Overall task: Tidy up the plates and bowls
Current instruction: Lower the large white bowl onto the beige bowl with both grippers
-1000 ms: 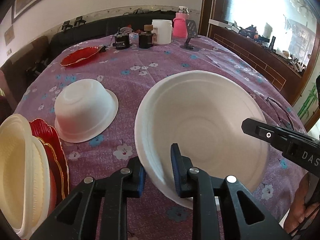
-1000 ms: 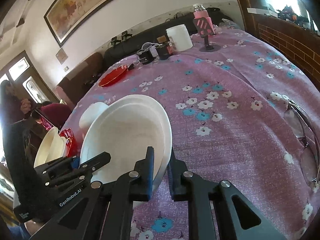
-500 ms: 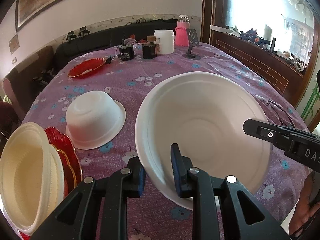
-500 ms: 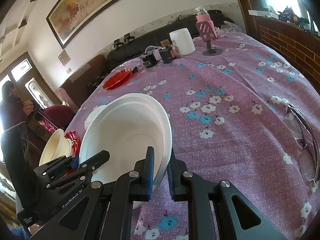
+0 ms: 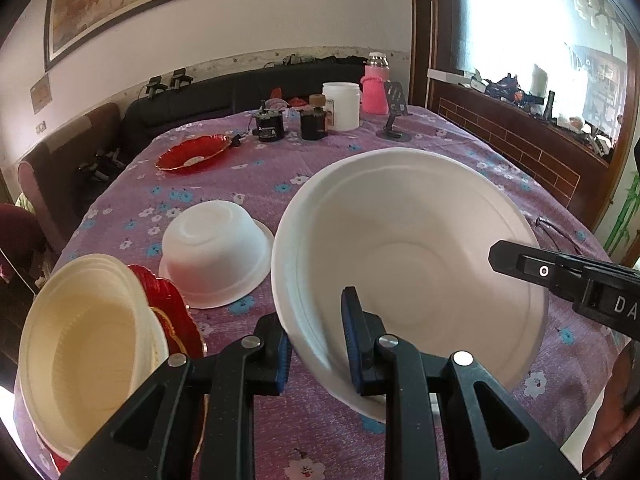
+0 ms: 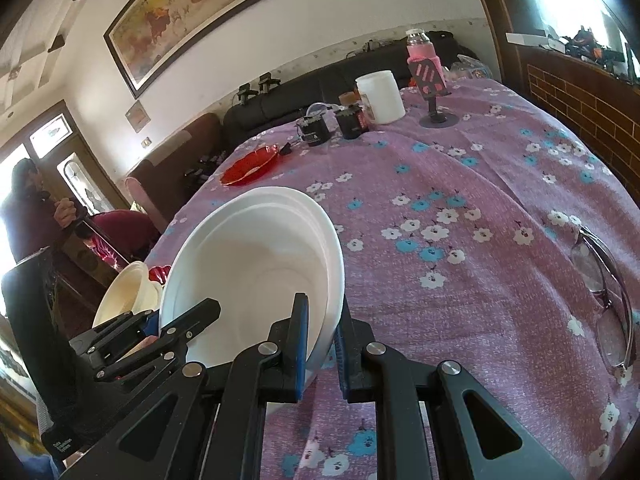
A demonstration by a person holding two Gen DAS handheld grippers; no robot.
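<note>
A large white bowl (image 5: 408, 256) hangs tilted above the purple flowered tablecloth (image 5: 280, 176), held from two sides. My left gripper (image 5: 316, 330) is shut on its near left rim. My right gripper (image 6: 322, 328) is shut on the right rim of the same white bowl (image 6: 248, 256); one of its fingers (image 5: 520, 266) reaches in over the bowl from the right. A smaller white bowl (image 5: 216, 252) lies upside down to the left. A stack of cream bowls (image 5: 80, 344) rests on red plates (image 5: 176, 320) at the near left. A single red plate (image 5: 194, 153) sits farther back.
A white jar (image 5: 341, 106), a pink bottle (image 5: 376, 90), a phone stand (image 5: 394, 120) and small black devices stand at the table's far end. Eyeglasses (image 6: 604, 280) lie near the right edge. A person (image 6: 28, 208) stands beyond the table on the left.
Both grippers have risen together with the large white bowl in them. The table and the things on it now sit lower in both views. The grips are unchanged.
</note>
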